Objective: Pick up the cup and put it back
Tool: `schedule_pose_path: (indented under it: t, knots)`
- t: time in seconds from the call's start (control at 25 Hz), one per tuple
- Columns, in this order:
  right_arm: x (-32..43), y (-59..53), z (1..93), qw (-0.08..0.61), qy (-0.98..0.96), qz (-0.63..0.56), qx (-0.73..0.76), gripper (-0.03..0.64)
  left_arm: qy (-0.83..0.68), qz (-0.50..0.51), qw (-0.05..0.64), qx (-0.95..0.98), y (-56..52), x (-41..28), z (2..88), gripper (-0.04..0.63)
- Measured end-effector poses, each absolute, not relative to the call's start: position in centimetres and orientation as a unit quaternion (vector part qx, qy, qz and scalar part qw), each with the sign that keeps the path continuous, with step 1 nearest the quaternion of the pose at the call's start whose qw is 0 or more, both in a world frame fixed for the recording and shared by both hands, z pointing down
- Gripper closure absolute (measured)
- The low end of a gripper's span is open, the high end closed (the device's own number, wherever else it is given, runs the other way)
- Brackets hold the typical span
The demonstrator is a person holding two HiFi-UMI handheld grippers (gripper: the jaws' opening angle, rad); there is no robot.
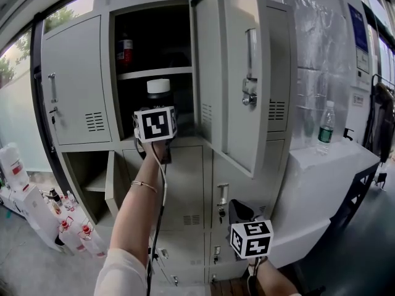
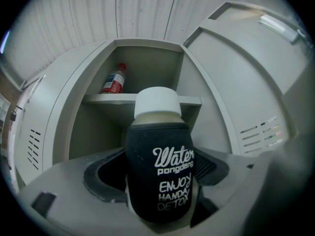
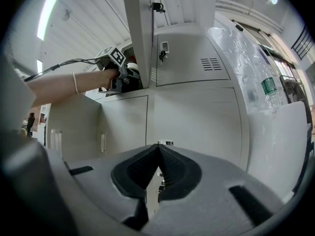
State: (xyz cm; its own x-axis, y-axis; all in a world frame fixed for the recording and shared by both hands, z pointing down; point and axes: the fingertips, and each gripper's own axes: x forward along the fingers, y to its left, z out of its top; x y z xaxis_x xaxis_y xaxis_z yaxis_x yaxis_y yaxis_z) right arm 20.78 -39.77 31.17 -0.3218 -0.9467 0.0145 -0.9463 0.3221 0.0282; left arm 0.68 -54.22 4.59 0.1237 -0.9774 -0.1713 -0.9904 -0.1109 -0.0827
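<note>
Cup: black-sleeved, white-capped cup [image 2: 158, 146] stands upright between the left jaws, at the mouth of the open locker compartment [image 1: 154, 60] and just below its shelf [image 2: 142, 99].
Left gripper: the left gripper [image 2: 158, 200] has its jaws clenched on the cup's sleeve from both sides, with the arm stretched up to the locker.
Right gripper: the right gripper [image 3: 158, 156] has its jaws pressed together with nothing in them. It hangs low in front of the lower lockers, well apart from the cup.
Progress: the grasp looks made. Setting the cup down inside the compartment and releasing it appear to be left.
Locker door: the door [image 1: 247, 73] is swung open to the right of the compartment.
Upper shelf: a red-labelled bottle [image 2: 114, 79] leans tilted at the back, well apart from the cup.
Counter: a clear water bottle [image 1: 325, 128] stands on the white counter [image 1: 333, 165] at far right, away from the work.
Hidden: the jaws and marker cube cover the cup's base, so it cannot be told whether it rests on the compartment floor or hangs clear. The compartment's depth is dark in the head view.
</note>
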Motion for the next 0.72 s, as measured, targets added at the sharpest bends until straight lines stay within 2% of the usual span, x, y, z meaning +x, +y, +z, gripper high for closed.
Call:
schedule_pose_path:
  t: [0.72]
  knots:
    - [18.7,-41.0,31.4,0.012,-0.809,0.000,0.587,0.626,0.650,-0.027,0.037,-0.758,-58.4,-0.5,6.2,0.219]
